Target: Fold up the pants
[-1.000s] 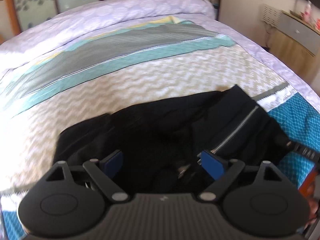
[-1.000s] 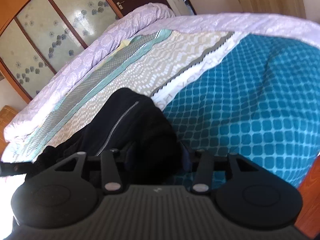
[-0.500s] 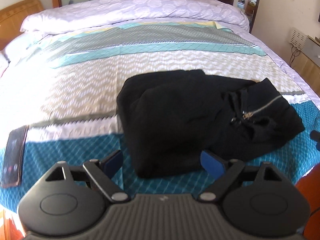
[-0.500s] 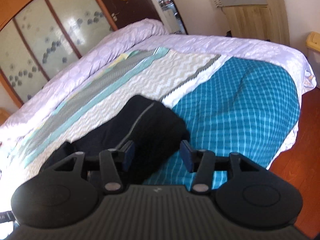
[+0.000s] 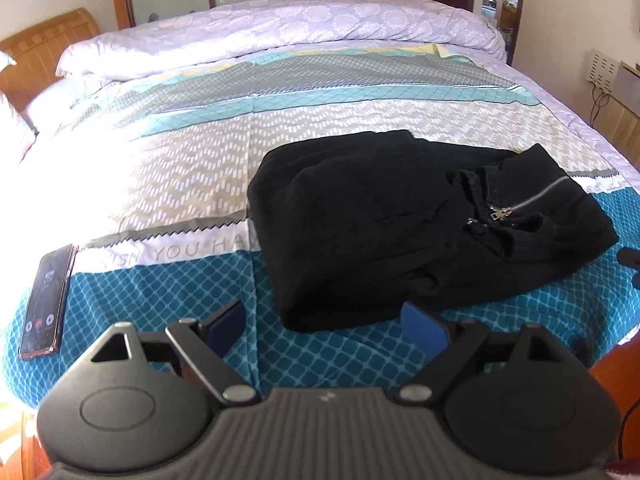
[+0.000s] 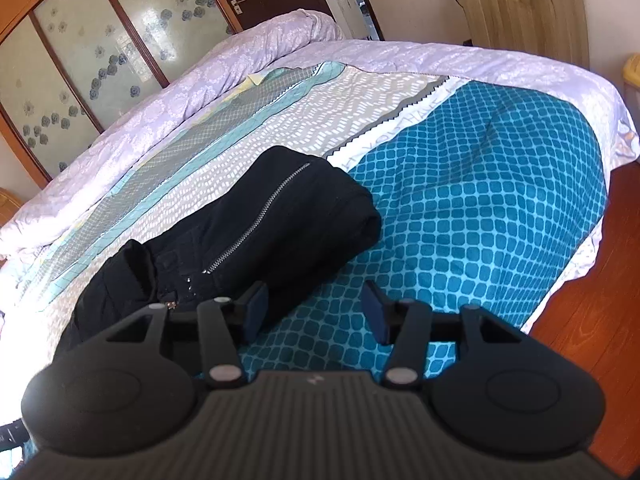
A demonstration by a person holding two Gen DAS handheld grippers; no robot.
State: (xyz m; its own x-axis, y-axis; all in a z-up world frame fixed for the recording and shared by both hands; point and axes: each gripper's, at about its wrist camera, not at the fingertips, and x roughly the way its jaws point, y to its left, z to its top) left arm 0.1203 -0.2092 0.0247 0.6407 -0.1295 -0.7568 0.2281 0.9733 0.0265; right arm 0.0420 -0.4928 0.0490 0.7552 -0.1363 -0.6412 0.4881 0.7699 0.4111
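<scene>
On the patterned quilt cover of the wide bed (image 5: pixel 192 184) lies a pair of black fabric pants (image 5: pixel 384 232), folded into a thick, roughly rectangular bundle. It rests partly on the beige band with white dashes and partly on the teal band with the lattice print, crossing the white strip with pale lettering. A silver metal zipper (image 5: pixel 532 198) runs slantwise across the top layer near the bundle's right end in the left wrist view; in the right wrist view the same zipper (image 6: pixel 256 220) shows as a long diagonal line on the pants (image 6: pixel 256 236). The left gripper (image 5: pixel 326 326), black with blue pads, hangs above the near edge of the bed with its jaws spread wide and nothing between them; the near edge of the pants lies just beyond the fingertips, apart from them. The right gripper (image 6: pixel 316 312), of the same make, hovers beside the bundle's near end with its jaws parted about halfway and empty, only teal quilt showing in the gap; its left pad (image 6: pixel 254 312) overlaps the pants' edge in the picture, but whether it touches the fabric cannot be told. A dark rectangular smartphone (image 5: pixel 46 300) with a lit screen lies flat on the teal band near the left edge of the bed, well apart from the pants. A rolled lilac duvet (image 5: pixel 280 36) lies along the far side of the bed, before wooden-framed frosted panels with a blue flower print (image 6: pixel 100 60).
</scene>
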